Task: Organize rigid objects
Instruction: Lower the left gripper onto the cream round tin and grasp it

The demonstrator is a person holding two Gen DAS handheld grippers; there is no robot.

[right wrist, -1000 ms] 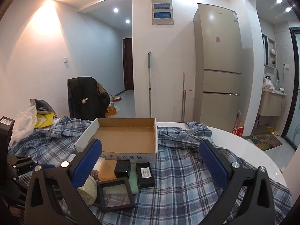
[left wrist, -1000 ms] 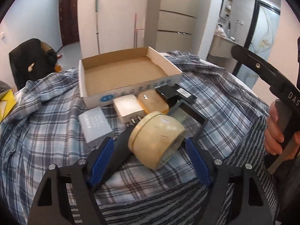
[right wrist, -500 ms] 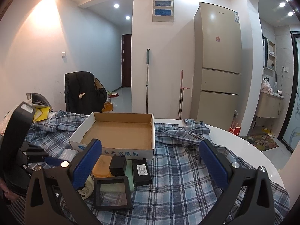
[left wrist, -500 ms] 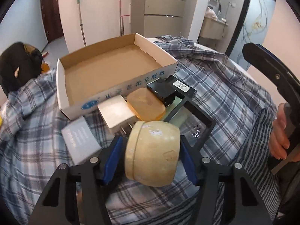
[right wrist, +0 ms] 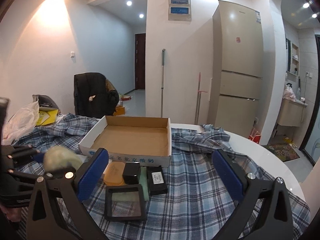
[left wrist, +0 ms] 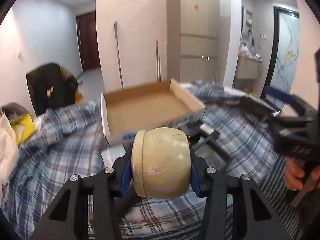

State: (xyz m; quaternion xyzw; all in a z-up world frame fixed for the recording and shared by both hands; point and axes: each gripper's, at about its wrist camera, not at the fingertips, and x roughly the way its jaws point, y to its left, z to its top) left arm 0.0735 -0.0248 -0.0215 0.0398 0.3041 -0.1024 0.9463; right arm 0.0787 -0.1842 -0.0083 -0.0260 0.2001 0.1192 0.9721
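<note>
**Op:** Behind everything I see a tall fridge, a hallway and a chair with a dark jacket over it. Closer in, a round white table carries a blue plaid cloth, and on the cloth sits the shallow cardboard box.

**Obs:** Anything in the box?

**Op:** Nothing yet, so I judge the sorting has barely begun. My left gripper is closing on the cream round jar; the blue pads press on both its sides, and it hangs above the cloth just short of the box's front wall.

**Obs:** And your right?

**Op:** My right gripper is released, jaws wide apart with nothing between them, hovering over the leftover pieces.

**Obs:** What is left?

**Op:** Along the box front lie a black square frame, a long black case, an orange bar and a small black cube touching it, with a pale green piece under the cube. All of those wait.

**Obs:** Any obstacle?

**Op:** The box's front wall, I judge; the jar must pass over it. The cloth is rumpled around the box too.
</note>
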